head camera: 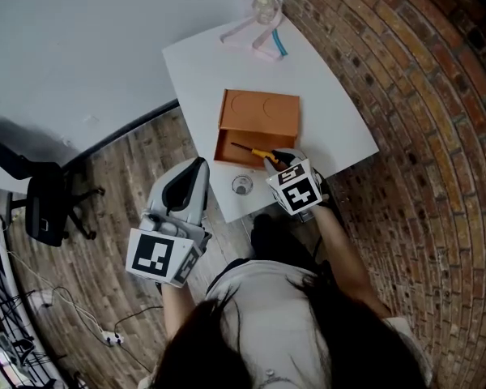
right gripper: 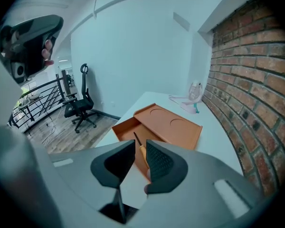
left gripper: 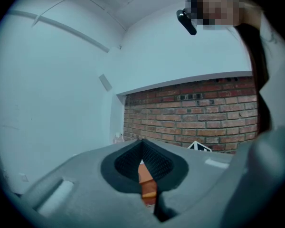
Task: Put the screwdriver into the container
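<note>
White table [head camera: 332, 87], one screwdriver [head camera: 257, 152], one orange container [head camera: 259, 113]

The white table [head camera: 340, 112] stands in the corner where the brick wall meets the painted one. 1 orange container [head camera: 259, 113] lies near its middle, open on the near side (the lid part shows 2 round hollows). By the front edge sits 1 small round clear piece [head camera: 242, 185]. At the far end are a pale jar [head camera: 266, 5] and loose pink straps [head camera: 247, 35].

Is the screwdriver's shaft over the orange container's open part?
Yes, the screwdriver lays its dark shaft across the open compartment of the orange container, with its yellow handle pointing back toward the right gripper.
</note>
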{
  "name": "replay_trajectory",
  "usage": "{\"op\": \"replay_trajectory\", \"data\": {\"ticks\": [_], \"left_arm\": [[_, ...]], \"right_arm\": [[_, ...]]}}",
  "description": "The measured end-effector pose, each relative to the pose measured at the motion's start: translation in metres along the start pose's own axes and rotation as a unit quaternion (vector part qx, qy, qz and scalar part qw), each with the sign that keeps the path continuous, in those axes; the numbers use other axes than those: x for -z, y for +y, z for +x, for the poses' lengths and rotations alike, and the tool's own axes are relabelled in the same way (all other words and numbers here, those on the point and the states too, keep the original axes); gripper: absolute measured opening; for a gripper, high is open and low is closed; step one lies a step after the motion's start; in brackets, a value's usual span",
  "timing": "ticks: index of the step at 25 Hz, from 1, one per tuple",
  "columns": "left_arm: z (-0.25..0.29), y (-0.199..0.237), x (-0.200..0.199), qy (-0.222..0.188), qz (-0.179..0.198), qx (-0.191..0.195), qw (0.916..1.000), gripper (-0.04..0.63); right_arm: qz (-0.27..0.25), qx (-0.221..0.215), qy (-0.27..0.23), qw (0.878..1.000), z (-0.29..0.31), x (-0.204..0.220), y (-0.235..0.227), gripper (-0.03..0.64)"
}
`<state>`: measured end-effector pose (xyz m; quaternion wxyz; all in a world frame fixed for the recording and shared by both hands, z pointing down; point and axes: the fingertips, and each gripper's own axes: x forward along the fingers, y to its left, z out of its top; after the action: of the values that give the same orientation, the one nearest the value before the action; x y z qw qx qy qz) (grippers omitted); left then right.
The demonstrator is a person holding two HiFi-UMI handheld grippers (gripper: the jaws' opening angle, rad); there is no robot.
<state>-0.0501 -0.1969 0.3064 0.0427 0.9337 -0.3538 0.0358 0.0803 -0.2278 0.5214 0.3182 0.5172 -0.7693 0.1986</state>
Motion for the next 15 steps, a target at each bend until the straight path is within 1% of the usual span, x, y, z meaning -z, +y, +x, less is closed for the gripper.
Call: {"op": "replay_trajectory", "data": {"ticks": [2,5,11,15], "left_arm": [[-0.003,-0.004,0.0,-0.002,0.0,0.006,1.0,0.002],[-0.008,-0.01,-0.001,-0.005,-0.001,0.014,0.9999,0.002],[-0.024,-0.023,-0.002,-0.012,-0.002,0.026,0.9996,0.002],[-0.037,-0.032,-0.003,-0.015,-0.003,0.032,0.9994,0.002]], "right_arm": [[0.008,0.008,-0.004,1.0,-0.01,0.001,0.001,0.078],[0.019,0.023,-0.023,0.999,-0.025,-0.001,0.001,0.062],[0.032,0.045,-0.06,0.997,-0.059,-0.007,0.01,0.044],[0.035,0.055,-0.076,0.995,-0.077,-0.007,0.019,0.036]]}}
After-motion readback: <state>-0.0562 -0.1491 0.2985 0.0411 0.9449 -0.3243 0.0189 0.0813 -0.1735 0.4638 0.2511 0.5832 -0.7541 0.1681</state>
